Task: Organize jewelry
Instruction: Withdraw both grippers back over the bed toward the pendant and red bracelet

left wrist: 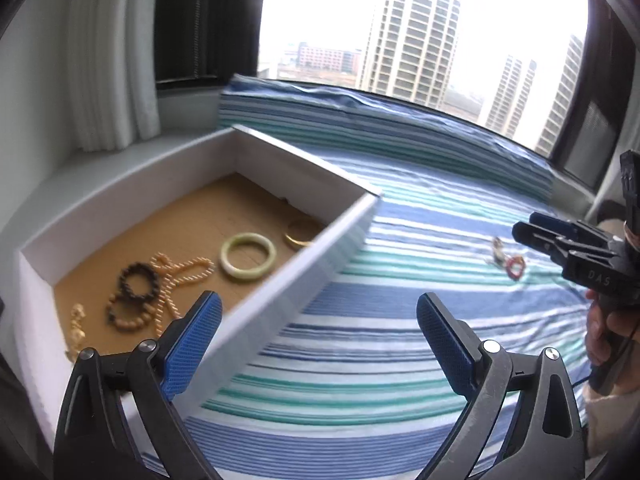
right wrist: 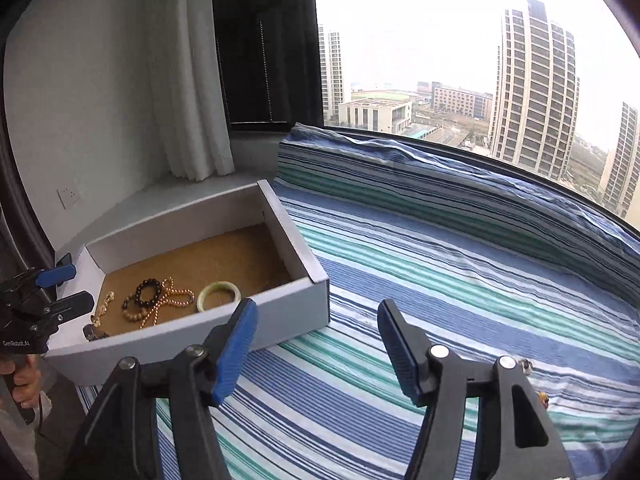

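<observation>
Mostly sorted, by the look of it: inside the white box [left wrist: 332,240], on its brown floor, a pale green bangle [left wrist: 248,256], a gold ring [left wrist: 301,233] close to the near wall, a dark bead bracelet [left wrist: 138,282] overlapping a lighter wooden bead bracelet [left wrist: 128,316], a long peach-coloured bead strand [left wrist: 180,276] looped between them and the bangle, and a small gold piece [left wrist: 76,326] toward the box's corner (too blurred to name as chain or pendant). Same contents in the right wrist view, plus a small dark object near the front corner, unclear what. Left to do, judging from the bedspread: a little tangle of red and dark pieces [left wrist: 508,258] lying loose on the striped bedspread [left wrist: 400,280], well apart from the box and just beside the right gripper [left wrist: 536,236]; in the right wrist view only slivers of it, peeking past the right-hand finger at the frame's lower right. Probably one or two more pickups, then. Right gripper [right wrist: 316,344] spread wide, nothing between the blue pads [right wrist: 236,348]. Left gripper [left wrist: 318,344] likewise wide apart and holding nothing, poised low over the box's near wall, one pad [left wrist: 192,344] in front of the box and the other above the stripes. Beyond: a folded striped roll along the window, a white curtain [right wrist: 188,80] in the corner, tower blocks outside.
</observation>
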`<state>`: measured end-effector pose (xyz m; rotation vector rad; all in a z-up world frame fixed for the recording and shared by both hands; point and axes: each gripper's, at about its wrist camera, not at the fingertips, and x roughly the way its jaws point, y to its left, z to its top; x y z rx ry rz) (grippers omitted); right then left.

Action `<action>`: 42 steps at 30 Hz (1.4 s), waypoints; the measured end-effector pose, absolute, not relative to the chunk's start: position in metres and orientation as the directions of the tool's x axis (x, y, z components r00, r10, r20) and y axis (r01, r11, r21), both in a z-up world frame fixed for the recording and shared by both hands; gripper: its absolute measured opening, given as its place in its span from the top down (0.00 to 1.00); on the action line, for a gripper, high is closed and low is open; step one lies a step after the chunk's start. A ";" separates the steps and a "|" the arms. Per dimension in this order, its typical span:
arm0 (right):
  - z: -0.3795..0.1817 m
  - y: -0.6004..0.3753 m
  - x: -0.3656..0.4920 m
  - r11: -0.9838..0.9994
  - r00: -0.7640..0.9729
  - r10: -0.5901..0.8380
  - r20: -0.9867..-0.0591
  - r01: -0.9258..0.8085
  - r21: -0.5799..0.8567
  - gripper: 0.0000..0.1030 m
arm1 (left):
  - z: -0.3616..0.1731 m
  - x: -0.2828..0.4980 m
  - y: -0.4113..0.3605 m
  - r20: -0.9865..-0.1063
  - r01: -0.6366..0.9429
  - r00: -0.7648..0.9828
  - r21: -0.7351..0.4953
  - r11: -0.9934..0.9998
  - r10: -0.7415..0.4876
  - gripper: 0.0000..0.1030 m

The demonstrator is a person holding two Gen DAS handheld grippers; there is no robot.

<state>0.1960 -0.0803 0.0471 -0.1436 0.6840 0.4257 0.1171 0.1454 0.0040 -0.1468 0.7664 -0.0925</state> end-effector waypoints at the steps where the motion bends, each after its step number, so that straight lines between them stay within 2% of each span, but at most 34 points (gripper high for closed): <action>1: 0.037 -0.095 0.185 0.915 0.692 0.309 -0.652 -0.403 0.006 0.38 | -0.007 0.118 0.127 -0.697 0.054 0.698 -0.176 0.983 -0.163 0.05; 10: -0.055 -0.227 0.094 0.998 0.643 0.033 -0.765 -0.064 -0.012 0.38 | -0.092 0.107 -0.009 -0.795 0.180 0.551 -0.183 0.967 -0.253 0.05; 16: -0.092 -0.265 0.060 1.000 0.596 -0.014 -0.803 0.021 -0.002 0.38 | -0.114 0.097 -0.045 -0.815 0.226 0.540 -0.103 0.969 -0.212 0.05; 26: -0.102 -0.259 0.057 1.000 0.598 0.001 -0.802 0.013 0.011 0.38 | -0.123 0.096 -0.050 -0.825 0.216 0.537 -0.069 0.974 -0.178 0.05; 42: -0.116 -0.246 0.064 1.000 0.567 0.014 -0.823 -0.015 0.007 0.38 | -0.134 0.097 -0.050 -0.839 0.216 0.510 -0.089 0.972 -0.190 0.05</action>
